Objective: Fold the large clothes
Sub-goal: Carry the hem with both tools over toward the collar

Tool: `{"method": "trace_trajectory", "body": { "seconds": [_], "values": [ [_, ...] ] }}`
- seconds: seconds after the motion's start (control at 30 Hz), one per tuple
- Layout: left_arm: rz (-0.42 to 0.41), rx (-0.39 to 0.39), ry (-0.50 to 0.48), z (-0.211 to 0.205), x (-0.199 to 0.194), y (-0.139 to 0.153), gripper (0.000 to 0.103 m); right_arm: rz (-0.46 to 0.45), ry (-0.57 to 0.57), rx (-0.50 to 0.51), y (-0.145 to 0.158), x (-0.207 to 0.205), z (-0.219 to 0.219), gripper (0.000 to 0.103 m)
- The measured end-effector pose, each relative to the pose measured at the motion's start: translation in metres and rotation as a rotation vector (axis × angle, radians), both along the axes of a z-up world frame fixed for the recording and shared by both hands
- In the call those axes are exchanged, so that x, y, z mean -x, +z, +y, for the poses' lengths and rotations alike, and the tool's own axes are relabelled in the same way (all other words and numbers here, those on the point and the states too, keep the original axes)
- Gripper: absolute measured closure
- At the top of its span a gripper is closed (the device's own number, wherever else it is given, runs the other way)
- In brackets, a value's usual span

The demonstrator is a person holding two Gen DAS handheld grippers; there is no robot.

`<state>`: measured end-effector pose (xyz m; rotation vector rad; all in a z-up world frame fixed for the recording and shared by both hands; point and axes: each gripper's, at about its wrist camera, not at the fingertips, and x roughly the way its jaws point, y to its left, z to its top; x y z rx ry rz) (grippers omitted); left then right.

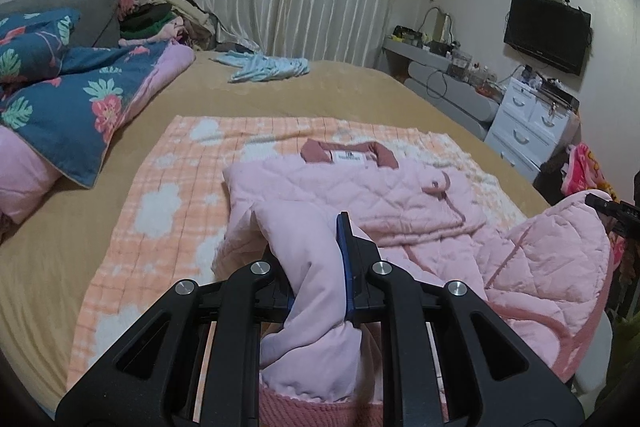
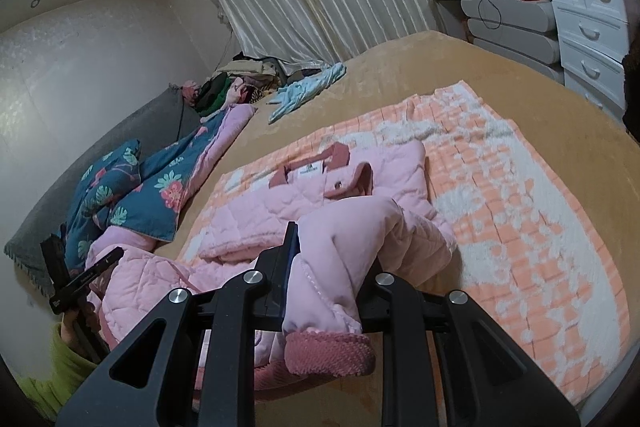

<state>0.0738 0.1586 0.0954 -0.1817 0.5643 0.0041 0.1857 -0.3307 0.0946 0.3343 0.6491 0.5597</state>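
A pink quilted jacket [image 1: 360, 187] with a dusty-rose collar lies on an orange-and-white checked blanket [image 1: 168, 187] on the bed. My left gripper [image 1: 316, 267] is shut on the jacket's bottom hem, whose pale lining bunches between the jaws and whose rose ribbed cuff hangs below. In the right wrist view the jacket [image 2: 360, 183] stretches ahead, and my right gripper [image 2: 328, 267] is shut on another part of its lower edge, with a rose knit cuff [image 2: 328, 353] drooping under the jaws. The lower half of the jacket is lifted off the blanket [image 2: 520, 207] and sags between both grippers.
A blue floral quilt [image 1: 68, 95] is heaped at the left of the tan bed [image 1: 280, 95]. A light blue garment [image 1: 264, 67] lies near the curtains. Piled clothes sit at the bed's far corner. White drawers [image 1: 528, 123] and a wall television [image 1: 548, 31] stand at the right.
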Motion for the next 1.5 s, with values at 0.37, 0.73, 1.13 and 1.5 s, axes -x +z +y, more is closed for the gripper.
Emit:
{"method": "trace_trajectory", "body": {
  "seconds": [0.37, 0.73, 1.13, 1.5],
  "values": [
    [-0.034, -0.013, 0.051, 0.015, -0.035, 0.021, 0.094, 0.012, -0.036, -0.027, 0.024, -0.044, 0.001, 0.084],
    [-0.022, -0.04, 0.1, 0.029, -0.068, 0.015, 0.092, 0.066, -0.123, 0.01, 0.016, -0.091, 0.002, 0.084],
    [0.033, -0.015, 0.139, 0.051, -0.112, -0.004, 0.091, 0.164, -0.141, -0.036, -0.003, -0.143, 0.001, 0.084],
    [0.072, -0.017, 0.148, 0.057, -0.15, -0.019, 0.091, 0.279, -0.149, -0.168, -0.037, -0.201, -0.002, 0.078]
  ]
}}
